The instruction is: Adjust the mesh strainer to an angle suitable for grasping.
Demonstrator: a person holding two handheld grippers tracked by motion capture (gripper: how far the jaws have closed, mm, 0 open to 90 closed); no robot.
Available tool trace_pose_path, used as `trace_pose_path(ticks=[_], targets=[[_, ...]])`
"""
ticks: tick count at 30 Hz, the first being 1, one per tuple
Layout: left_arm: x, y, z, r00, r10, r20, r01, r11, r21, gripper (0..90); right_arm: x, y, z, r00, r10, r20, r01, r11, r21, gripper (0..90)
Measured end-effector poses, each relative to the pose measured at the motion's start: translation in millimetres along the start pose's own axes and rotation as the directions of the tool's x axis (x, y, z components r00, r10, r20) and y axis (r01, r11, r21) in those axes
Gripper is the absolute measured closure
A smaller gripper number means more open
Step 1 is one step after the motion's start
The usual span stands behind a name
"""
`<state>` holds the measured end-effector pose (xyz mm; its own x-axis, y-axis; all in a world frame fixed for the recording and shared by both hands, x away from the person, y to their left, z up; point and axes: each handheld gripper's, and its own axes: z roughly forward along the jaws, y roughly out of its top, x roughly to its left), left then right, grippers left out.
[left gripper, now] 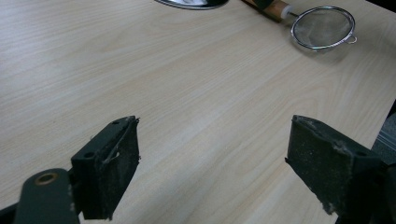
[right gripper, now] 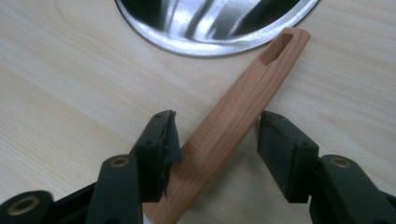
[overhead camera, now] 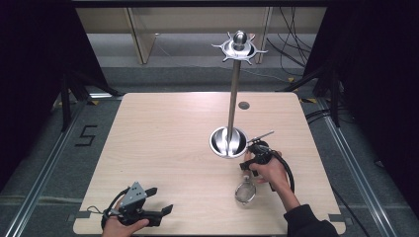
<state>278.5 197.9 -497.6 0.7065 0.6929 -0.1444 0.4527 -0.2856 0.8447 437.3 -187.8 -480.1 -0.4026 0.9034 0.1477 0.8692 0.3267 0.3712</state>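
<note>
Here your right tongs (right gripper: 217, 140) straddle the wooden handle (right gripper: 243, 112) of the mesh strainer (overhead camera: 245, 191). In the right gripper view the handle lies flat on the table (right gripper: 56, 88) and runs diagonally up between the two black jaws. The left jaw's pad touches the handle's side, while the right jaw stands just beside the handle with a thin gap, so the tongs are half closed around the wood and do not pinch it yet. The handle's far end has a slot cut through it and lies just beside the rim of the round steel base (right gripper: 210, 23) of the utensil stand.

In the high view your right hand (overhead camera: 269, 170) sits near the table's right front, just in front of that base (overhead camera: 228, 142). The stand's pole (overhead camera: 233, 98) rises upright from the base to a ring of hooks (overhead camera: 239, 48) at the top. The strainer's round mesh bowl rests on the table toward you from your hand.

Your left tongs (left gripper: 212, 161) are spread wide with bare table between the jaws. In the high view they rest low at the table's left front corner (overhead camera: 158, 200), well apart from the strainer. The left gripper view looks across the wood to the strainer's mesh bowl (left gripper: 323, 27) at the far right, with the end of its wooden handle beside it.
</note>
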Motion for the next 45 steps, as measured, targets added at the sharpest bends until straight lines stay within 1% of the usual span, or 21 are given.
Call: trace_pose_path(ticks=[7,9,12,14,15,16,17,20,22,24,25,28,30,31,33,34,38,41,43,44,45], targets=[[-1.3,-0.3,0.1,0.9996,-0.026,-0.008,0.026,0.9997,0.004,16.4,0.6,0.9,-3.1,0.9968,-0.074,0.032,0.071,0.995,0.077,54.7],[-1.6,-0.2,0.1,0.9996,-0.029,-0.006,0.029,0.9996,0.004,16.4,-2.1,-0.6,-2.9,0.9896,-0.142,0.022,0.141,0.989,0.051,58.1],[-1.1,0.2,0.2,0.9999,-0.008,-0.006,0.008,1.0000,0.004,16.4,-3.9,-1.8,-5.8,0.9875,-0.157,0.017,0.155,0.985,0.070,57.2],[-0.7,0.4,0.4,1.0000,-0.004,-0.004,0.004,1.0000,0.004,16.4,-0.5,-3.8,-8.7,0.9927,-0.120,0.015,0.118,0.987,0.111,53.5],[-1.7,0.2,1.1,0.9998,-0.017,-0.003,0.017,0.9998,-0.005,16.4,-1.8,-4.3,-9.6,0.9859,-0.166,0.017,0.163,0.980,0.116,53.6],[-1.6,0.2,1.1,0.9999,-0.016,-0.003,0.016,0.9999,-0.003,16.4,1.9,-5.9,-11.0,0.9870,-0.156,0.038,0.151,0.982,0.115,53.6],[-1.5,0.3,1.2,0.9999,-0.015,-0.003,0.015,0.9999,-0.002,16.4,0.4,-6.0,-11.6,0.9745,-0.221,0.040,0.214,0.969,0.123,54.7],[-1.0,0.5,1.0,1.0000,-0.003,0.001,0.003,1.0000,0.004,16.4,3.1,-7.9,-11.6,0.9778,-0.208,0.025,0.203,0.971,0.128,56.6],[-0.9,0.5,1.0,1.0000,-0.004,0.001,0.004,1.0000,0.002,16.4,1.2,-7.7,-10.1,0.9699,-0.243,0.018,0.237,0.960,0.150,57.4],[-1.2,0.5,1.1,1.0000,-0.009,0.001,0.009,1.0000,0.001,16.4,1.9,-7.5,-8.0,0.9749,-0.222,0.020,0.214,0.959,0.183,58.2],[-1.4,0.3,1.5,0.9999,-0.013,0.000,0.013,0.9999,-0.003,16.4,-0.7,-6.6,-6.3,0.9678,-0.250,0.030,0.242,0.958,0.155,58.9],[-1.2,0.5,0.7,1.0000,-0.003,-0.008,0.003,1.0000,0.009,16.5,0.1,-5.6,-7.8,0.9650,-0.260,0.031,0.250,0.949,0.191,62.1],[-0.9,0.4,1.1,1.0000,-0.003,0.003,0.003,1.0000,0.002,16.4,-1.7,-5.4,-8.1,0.9488,-0.313,0.041,0.299,0.932,0.203,66.9],[-0.8,0.4,1.1,1.0000,-0.002,0.002,0.002,1.0000,0.002,16.5,-1.0,-6.3,-8.6,0.9522,-0.302,0.042,0.288,0.936,0.204,68.3],[-1.6,0.4,1.2,0.9999,-0.014,-0.002,0.014,0.9999,-0.003,16.4,-4.4,-7.0,-9.3,0.9363,-0.349,0.042,0.334,0.922,0.196,68.5],[-1.6,0.3,1.3,0.9999,-0.013,-0.003,0.013,0.9999,-0.003,16.4,-3.9,-8.2,-10.1,0.9391,-0.339,0.054,0.323,0.926,0.196,68.6],[-1.2,0.2,1.9,0.9999,-0.013,0.002,0.013,0.9999,-0.005,16.4,-6.5,-11.3,-12.9,0.9281,-0.368,0.059,0.352,0.918,0.180,68.6],[0.1,0.3,1.1,1.0000,-0.004,0.000,0.004,1.0000,0.004,16.4,-7.5,-12.0,-20.9,0.9243,-0.377,0.062,0.367,0.922,0.126,68.6],[-0.8,-0.2,1.2,0.9997,-0.025,-0.002,0.025,0.9997,0.002,16.4,-6.8,-12.8,-29.3,0.9299,-0.362,0.067,0.356,0.931,0.078,68.7],[0.2,0.1,1.3,1.0000,-0.009,-0.001,0.009,1.0000,0.001,16.4,-7.7,-12.5,-34.1,0.9238,-0.378,0.059,0.376,0.925,0.051,68.7],[0.1,0.1,1.3,0.9999,-0.010,-0.001,0.010,0.9999,0.001,16.5,-4.6,-15.4,-44.3,0.9385,-0.343,0.042,0.342,0.939,0.025,68.7]])
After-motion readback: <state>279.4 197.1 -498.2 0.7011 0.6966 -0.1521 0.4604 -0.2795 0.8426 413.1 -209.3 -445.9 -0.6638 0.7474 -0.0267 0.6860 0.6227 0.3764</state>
